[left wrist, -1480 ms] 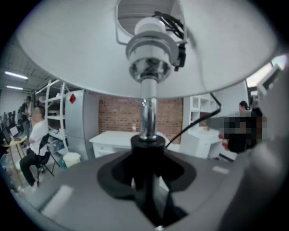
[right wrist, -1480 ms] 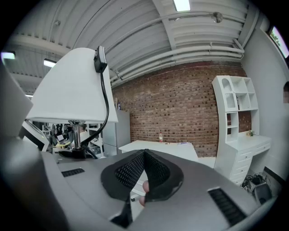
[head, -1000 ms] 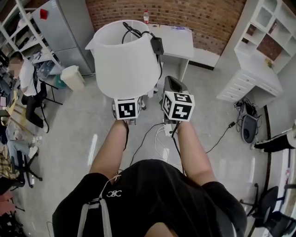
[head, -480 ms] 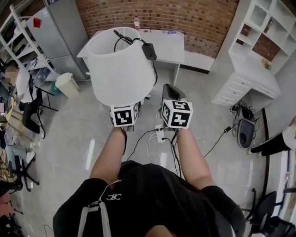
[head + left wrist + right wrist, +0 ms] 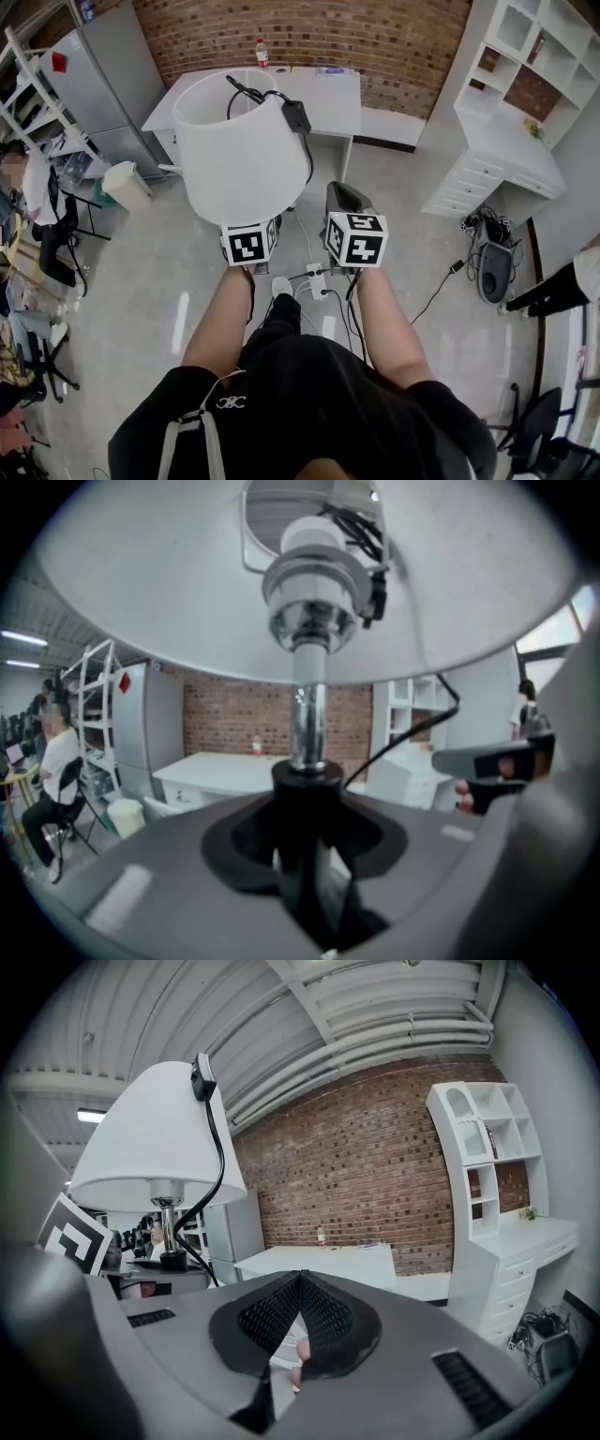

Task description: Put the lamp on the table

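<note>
Lamp (image 5: 242, 150) with a big white shade and a shiny metal pole is up in the air, not yet on the white bench (image 5: 328, 98) ahead. My left tool (image 5: 305, 855) squeezes the black bottom of its pole. My right tool (image 5: 299, 1283) is pinched closed with nothing in it. I think the big top could tip over. The black cord (image 5: 307, 155) hanging off the shade could catch too. Wires (image 5: 314, 281) lie on the shiny grey floor (image 5: 141, 272), so I could trip. A red brick wall (image 5: 394, 37) stands behind the bench.
</note>
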`<state>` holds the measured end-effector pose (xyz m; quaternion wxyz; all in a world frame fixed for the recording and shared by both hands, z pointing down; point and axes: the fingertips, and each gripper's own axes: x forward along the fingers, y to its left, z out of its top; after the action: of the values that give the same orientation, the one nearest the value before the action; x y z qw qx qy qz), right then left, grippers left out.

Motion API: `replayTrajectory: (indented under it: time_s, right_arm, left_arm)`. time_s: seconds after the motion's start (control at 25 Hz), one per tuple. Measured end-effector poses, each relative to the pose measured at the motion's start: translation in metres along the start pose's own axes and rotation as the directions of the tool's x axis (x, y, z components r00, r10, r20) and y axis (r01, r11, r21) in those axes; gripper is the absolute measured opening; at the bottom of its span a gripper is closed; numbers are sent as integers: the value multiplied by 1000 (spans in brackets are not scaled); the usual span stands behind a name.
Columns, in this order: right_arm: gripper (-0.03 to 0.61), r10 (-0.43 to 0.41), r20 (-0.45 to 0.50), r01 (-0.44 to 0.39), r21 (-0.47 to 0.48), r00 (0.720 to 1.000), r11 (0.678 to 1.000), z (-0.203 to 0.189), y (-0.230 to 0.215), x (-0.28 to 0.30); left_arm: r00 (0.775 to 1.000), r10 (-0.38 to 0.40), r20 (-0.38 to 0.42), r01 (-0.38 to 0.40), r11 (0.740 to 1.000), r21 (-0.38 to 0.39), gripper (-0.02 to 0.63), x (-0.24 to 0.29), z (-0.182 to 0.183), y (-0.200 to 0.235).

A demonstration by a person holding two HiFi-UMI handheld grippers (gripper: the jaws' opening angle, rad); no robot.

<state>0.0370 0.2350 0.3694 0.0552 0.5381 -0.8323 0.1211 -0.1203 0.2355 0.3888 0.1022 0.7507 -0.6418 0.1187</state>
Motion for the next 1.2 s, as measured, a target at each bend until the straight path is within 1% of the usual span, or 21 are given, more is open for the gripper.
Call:
replayTrajectory:
  time_s: [0.16,0.36,0.52,0.68,0.88,1.04,1.2]
  right_arm:
    - [-3,-10,-7,10,5,1000,1000,3,-16,27]
    - [-3,-20,-3,20,-11,1000,1000,17,-29,74]
    - [-3,-43,-16,43,5,999,999,29,-47,124]
    - [-3,-56,-13,56,8,998,998,48,-58,175]
    - [-3,-62,-1,62,10,998,998,71,-61,236]
    - [-3,-64,-9,64,23,998,998,76,-63,279]
    - [-3,-72,-2,72,28,997,997,82,-62,308]
  left_arm:
    - [1000,-9,-4,9,1000,2,132,32,7,3]
    - [1000,-16,-2,16,1000,4,132,81,21,19]
    - [999,-33,1,33,999,3,131,129,40,35]
    - [999,-40,7,40,999,21,132,178,64,55]
    - [998,-55,7,55,998,20,132,235,84,83]
    - [998,-64,0,64,998,17,132,271,91,103]
    - [998,-69,5,69,997,25,132,296,100,122]
